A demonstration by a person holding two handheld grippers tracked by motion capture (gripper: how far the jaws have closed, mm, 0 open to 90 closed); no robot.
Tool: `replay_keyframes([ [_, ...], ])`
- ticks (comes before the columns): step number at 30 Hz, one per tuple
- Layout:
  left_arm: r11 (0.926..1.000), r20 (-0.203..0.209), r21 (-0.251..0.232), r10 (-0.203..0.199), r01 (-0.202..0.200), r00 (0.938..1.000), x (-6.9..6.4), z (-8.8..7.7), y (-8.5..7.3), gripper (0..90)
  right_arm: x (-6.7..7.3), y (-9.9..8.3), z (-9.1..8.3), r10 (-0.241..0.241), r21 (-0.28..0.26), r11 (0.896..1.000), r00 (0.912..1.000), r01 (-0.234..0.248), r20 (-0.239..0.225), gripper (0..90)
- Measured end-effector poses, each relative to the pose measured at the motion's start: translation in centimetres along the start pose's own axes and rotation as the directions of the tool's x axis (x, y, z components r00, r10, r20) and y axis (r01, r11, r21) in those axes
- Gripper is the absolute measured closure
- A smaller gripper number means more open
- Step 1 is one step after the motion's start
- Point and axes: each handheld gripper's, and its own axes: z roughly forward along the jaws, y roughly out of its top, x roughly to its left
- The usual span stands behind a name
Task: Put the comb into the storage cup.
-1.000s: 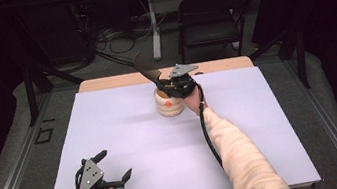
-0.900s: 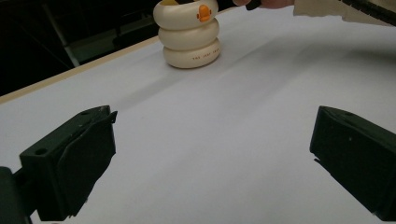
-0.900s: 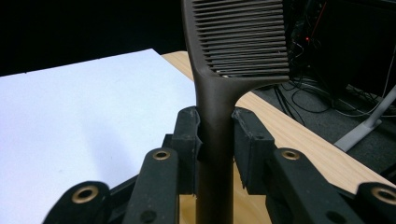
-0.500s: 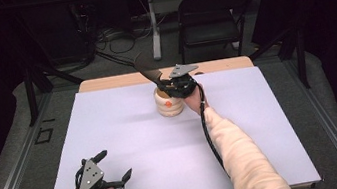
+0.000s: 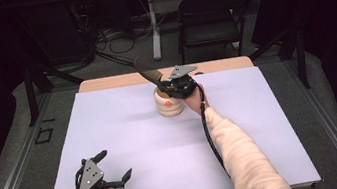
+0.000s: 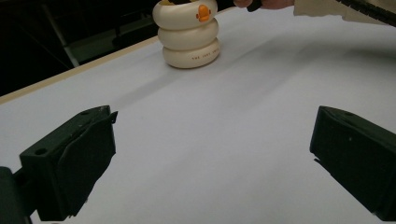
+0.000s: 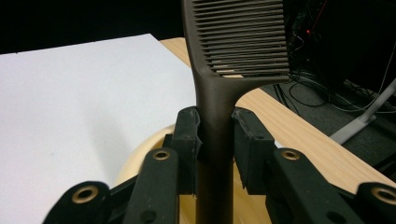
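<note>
Right then, the dark comb (image 7: 236, 42) was pinched by its handle between the pads of the right claw (image 7: 215, 135), teeth end sticking up and tilting out toward the far edge of the worktop (image 5: 126, 131). In the high view the comb (image 5: 148, 71) leaned up and to the left from the right claw (image 5: 171, 86), directly above the cream holder (image 5: 168, 105), a stacked-ring pot with an orange mark on its side. That holder (image 6: 189, 33) stood upright near the middle of the far edge, and the comb's lower end dropped toward its open top; how deep it went could not be told. Down at the near left corner, the left claw (image 5: 112, 171) sat spread wide with nothing between its jaws, well apart from the holder.
</note>
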Motion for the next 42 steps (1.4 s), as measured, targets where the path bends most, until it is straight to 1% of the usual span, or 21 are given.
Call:
replay_keyframes([
  [5,1.0,0.0,0.002,0.001,-0.001,1.0,0.0,0.0,0.0,0.2,0.0,0.0,0.0,0.002,0.005,1.0,1.0,-0.002,-0.002,71.8],
  [10,1.0,0.0,0.0,-0.003,0.003,1.0,0.1,0.0,0.0,0.2,0.1,-0.1,0.2,-0.006,0.019,1.0,1.0,0.006,-0.006,71.8],
  [15,1.0,0.0,0.001,0.0,0.0,1.0,0.0,0.0,0.0,0.2,0.0,-0.3,0.4,0.001,0.033,0.999,0.9999,-0.001,-0.011,71.7],
  [19,1.0,0.002,0.001,-0.002,0.002,1.0,0.1,0.1,0.0,0.2,0.4,-0.3,0.5,-0.023,0.059,0.998,0.9997,0.024,-0.008,70.3],
  [20,1.0,0.001,0.001,-0.003,0.003,1.0,0.1,0.0,0.0,0.2,0.3,-0.2,0.4,-0.011,0.058,0.998,0.9998,0.012,-0.014,64.7],
  [21,1.0,0.002,0.001,-0.003,0.003,1.0,0.1,0.0,0.0,0.1,0.3,-0.1,0.3,0.0,0.065,0.998,0.9997,0.002,-0.023,62.8],
  [24,1.0,0.002,0.004,-0.003,0.003,1.0,0.1,0.1,0.0,0.2,0.3,0.1,-0.1,0.004,0.084,0.996,0.9997,-0.002,-0.024,49.9],
  [25,1.0,0.0,0.003,-0.001,0.001,1.0,0.0,0.1,0.0,0.2,0.3,0.1,-0.2,0.004,0.089,0.996,0.9997,-0.002,-0.023,46.5],
  [27,1.0,0.001,0.007,-0.001,0.001,1.0,0.1,0.1,0.0,0.2,0.2,0.4,-0.6,0.023,0.097,0.995,0.9996,-0.021,-0.015,41.5],
  [28,1.0,0.0,0.008,0.0,0.0,1.0,0.1,0.1,0.0,0.2,0.1,0.5,-0.8,0.031,0.1,0.995,0.9994,-0.03,-0.013,37.5],
  [29,1.0,0.003,0.008,-0.001,0.001,1.0,0.1,0.1,0.0,0.1,0.0,0.5,-1.0,0.04,0.097,0.995,0.999,-0.038,-0.02,35.5],
  [32,1.0,0.001,0.01,0.002,-0.002,1.0,0.1,0.1,0.0,0.1,-0.1,0.8,-1.6,0.05,0.11,0.993,0.9987,-0.049,-0.013,25.5],
  [36,1.0,0.001,0.008,0.002,-0.002,1.0,0.0,0.2,0.0,0.2,-0.1,1.3,-2.5,0.068,0.107,0.992,0.9975,-0.065,-0.021,18.5],
  [37,1.0,0.002,0.008,0.002,-0.002,1.0,0.0,0.2,0.0,0.1,-0.1,1.4,-2.7,0.071,0.114,0.991,0.9972,-0.069,-0.021,16.9],
  [38,1.0,0.0,0.008,0.001,-0.001,1.0,0.0,0.2,0.0,0.2,0.0,1.5,-2.9,0.075,0.123,0.99,0.9967,-0.071,-0.031,15.5],
  [42,1.0,0.002,0.009,0.001,-0.001,1.0,0.1,0.3,0.0,0.2,0.1,1.8,-3.6,0.073,0.154,0.986,0.9959,-0.064,-0.053,13.5],
])
